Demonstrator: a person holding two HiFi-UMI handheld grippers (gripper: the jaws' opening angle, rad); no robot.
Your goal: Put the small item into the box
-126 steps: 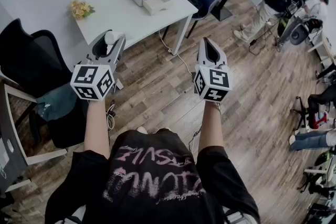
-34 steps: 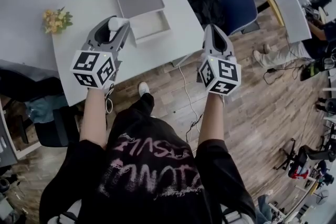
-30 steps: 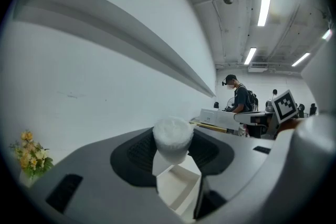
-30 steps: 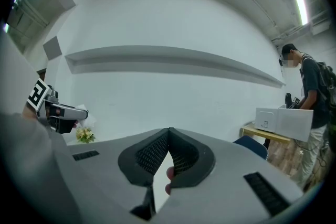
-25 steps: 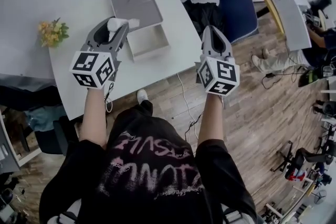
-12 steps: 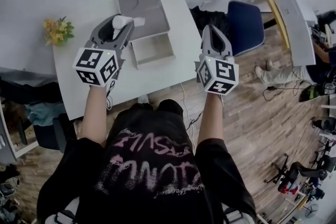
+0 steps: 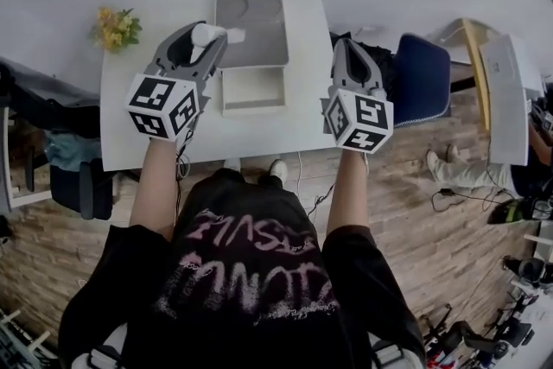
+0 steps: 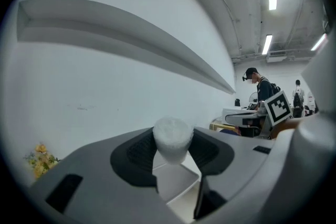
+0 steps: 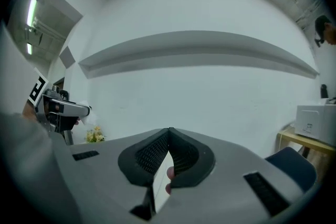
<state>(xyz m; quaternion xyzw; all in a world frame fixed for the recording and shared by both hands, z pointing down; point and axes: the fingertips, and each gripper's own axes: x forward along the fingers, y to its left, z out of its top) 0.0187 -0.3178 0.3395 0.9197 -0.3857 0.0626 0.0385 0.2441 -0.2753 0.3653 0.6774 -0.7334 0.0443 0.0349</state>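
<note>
A small white foam cylinder (image 7: 206, 34) sits pinched between the jaws of my left gripper (image 7: 212, 34), which is shut on it and held just left of the box. In the left gripper view the cylinder (image 8: 172, 139) fills the gap between the dark pads, and a corner of the box (image 8: 178, 182) shows below. The open white box (image 7: 252, 107) lies on the white table (image 7: 155, 143), its grey lid (image 7: 251, 22) folded back behind it. My right gripper (image 7: 349, 49) hovers right of the box, shut and empty; its tips (image 9: 169, 134) meet.
A small bunch of yellow flowers (image 7: 115, 28) stands at the table's far left corner. A blue chair (image 7: 422, 79) is just right of the table, and another desk (image 7: 503, 95) is further right. The wall runs behind the table.
The person has walked up to the table, so the table and box now lie straight ahead under the grippers. Both grippers keep their pose; the left still holds the cylinder.
</note>
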